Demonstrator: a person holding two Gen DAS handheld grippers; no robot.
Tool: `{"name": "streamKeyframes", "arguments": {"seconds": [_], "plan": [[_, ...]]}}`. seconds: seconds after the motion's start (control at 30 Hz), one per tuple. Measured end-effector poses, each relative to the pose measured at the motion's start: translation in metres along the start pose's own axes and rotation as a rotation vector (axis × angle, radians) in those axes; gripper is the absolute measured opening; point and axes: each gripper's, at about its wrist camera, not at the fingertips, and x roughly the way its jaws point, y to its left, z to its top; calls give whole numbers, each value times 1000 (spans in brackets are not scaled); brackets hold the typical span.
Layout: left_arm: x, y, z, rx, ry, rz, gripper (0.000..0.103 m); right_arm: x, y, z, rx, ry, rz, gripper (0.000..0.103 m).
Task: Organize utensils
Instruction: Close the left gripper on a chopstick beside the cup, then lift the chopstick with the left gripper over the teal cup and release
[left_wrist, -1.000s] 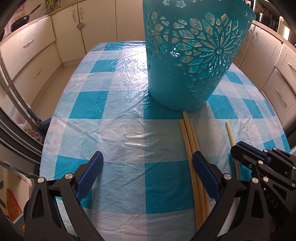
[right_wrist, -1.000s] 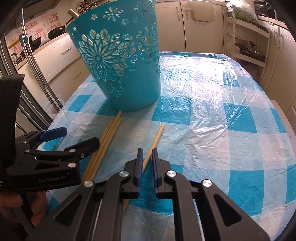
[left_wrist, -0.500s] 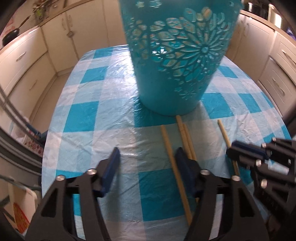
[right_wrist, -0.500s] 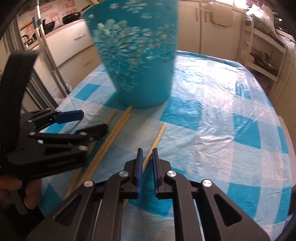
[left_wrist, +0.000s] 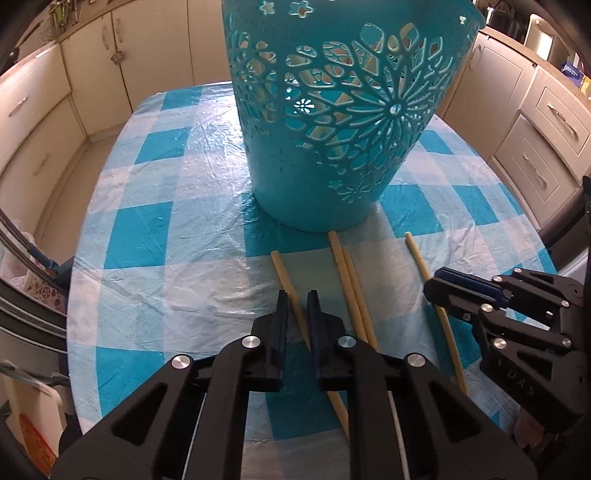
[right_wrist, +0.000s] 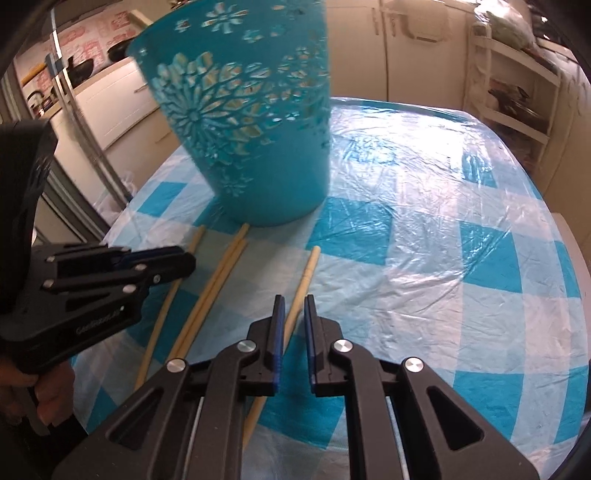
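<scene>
Soft daylight, tablecloth (right_wrist: 424, 177) glare, fisheye-warped edges.

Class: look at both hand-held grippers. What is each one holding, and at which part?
The left hand-held gripper, jaws just closed, pinches one pale wooden chopstick around mid-length; the right hand-held gripper pinches another pale wooden chopstick likewise.

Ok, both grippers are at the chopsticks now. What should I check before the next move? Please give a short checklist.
1. Left gripper grips the leftmost chopstick: ok; the jaws have just been closing, with the stick between them.
2. Right gripper shut on the rightmost chopstick: ok.
3. Middle pair of chopsticks not caught by either gripper: ok; it lies on the tablecloth.
4. Teal basket stands upright: ok.
5. Free room inside the basket: cannot tell; its opening is out of view.
</scene>
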Motion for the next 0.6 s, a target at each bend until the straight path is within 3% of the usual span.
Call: {"name": "streamKeyframes", "arguments": {"seconds": [0.1, 0.2, 0.3, 0.43, 0.6], "plan": [[1, 0, 0, 15, 3, -28, 5, 1, 7, 1, -47, 17, 19, 11], [2, -2, 0, 32, 13, -27, 6, 1, 4, 3, -45, 18, -15, 11], [3, -3, 1, 32, 20, -6, 6, 2, 0, 4, -15, 16, -19, 11], [4, -11, 1, 89, 12, 49, 6, 3, 10, -1, -80, -21, -59, 11], [-2, -3, -2, 51, 3, 21, 5, 3, 1, -2, -38, -41, -24, 7]]}}
